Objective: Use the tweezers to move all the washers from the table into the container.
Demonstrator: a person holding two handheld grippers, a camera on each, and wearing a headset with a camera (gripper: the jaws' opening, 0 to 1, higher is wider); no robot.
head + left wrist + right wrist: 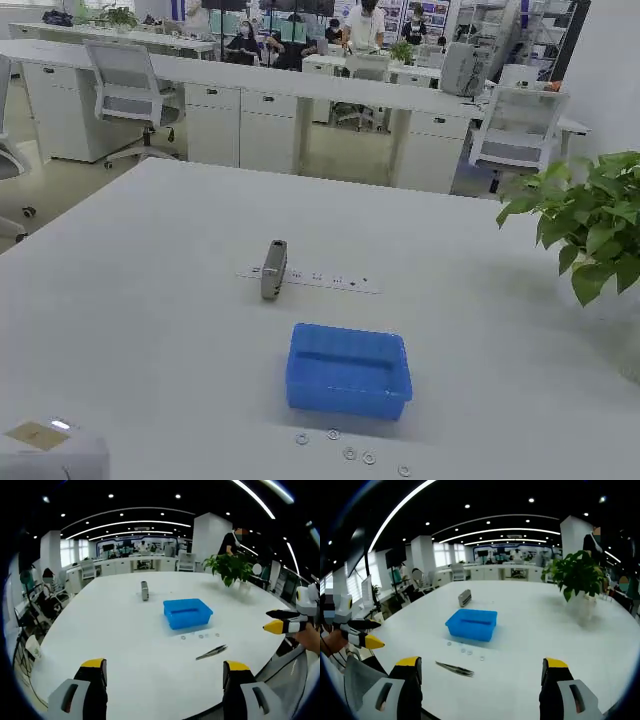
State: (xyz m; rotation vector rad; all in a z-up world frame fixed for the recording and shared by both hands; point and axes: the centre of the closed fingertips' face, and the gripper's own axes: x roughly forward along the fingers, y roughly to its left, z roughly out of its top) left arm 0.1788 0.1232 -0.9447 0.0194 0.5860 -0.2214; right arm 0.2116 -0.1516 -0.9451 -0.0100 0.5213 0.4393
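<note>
Currently the left gripper point(164, 666) and right gripper point(480, 663) gape empty. Washers point(349, 453) lie at 6 o'clock of the blue container point(348, 370), tweezers point(211, 652) near them on the table point(150, 300); grey power block point(273, 268) at 11, potted plant point(590, 220) at 2.

Counter point(150, 300) mostly bare, with wide open lanes on the left and far side. Blue container point(348, 370) stands mid-counter, its open top free from above. Washers point(349, 453) strung along its near wall, close but apart from it. Tweezers point(211, 652) lie flat nearer the edge, with room all round. Grey block point(273, 268) beyond the container, well apart. Potted plant point(590, 220) overhangs the right side. Left tool point(164, 665) and right tool point(480, 662) hang at the near edge, jaws spread wide.
</note>
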